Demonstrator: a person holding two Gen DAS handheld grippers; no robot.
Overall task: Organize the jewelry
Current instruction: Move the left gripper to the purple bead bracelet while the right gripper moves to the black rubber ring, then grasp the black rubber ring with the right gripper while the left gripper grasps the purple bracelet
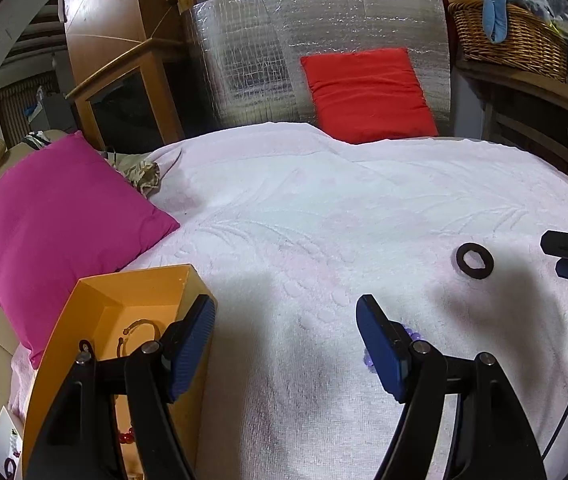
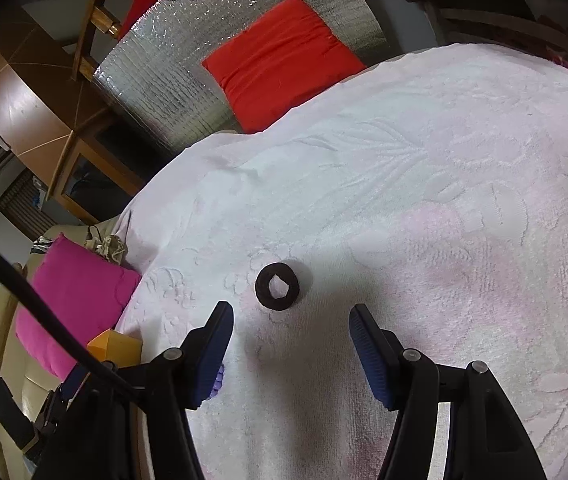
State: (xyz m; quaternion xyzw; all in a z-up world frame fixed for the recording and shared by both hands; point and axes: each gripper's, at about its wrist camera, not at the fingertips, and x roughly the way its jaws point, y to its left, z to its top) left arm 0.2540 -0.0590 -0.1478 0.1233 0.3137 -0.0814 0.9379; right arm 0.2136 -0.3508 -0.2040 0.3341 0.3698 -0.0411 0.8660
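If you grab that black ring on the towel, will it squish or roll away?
The black hair tie looks fuzzy and soft, so it would probably squish and bend. It lies flat on the nubbly white towel, so it likely won't roll or slide. It seems very light.

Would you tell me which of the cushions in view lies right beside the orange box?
The pink cushion, left of the towel, sits by the orange box; the red cushion leans against the silver foil panel far behind.
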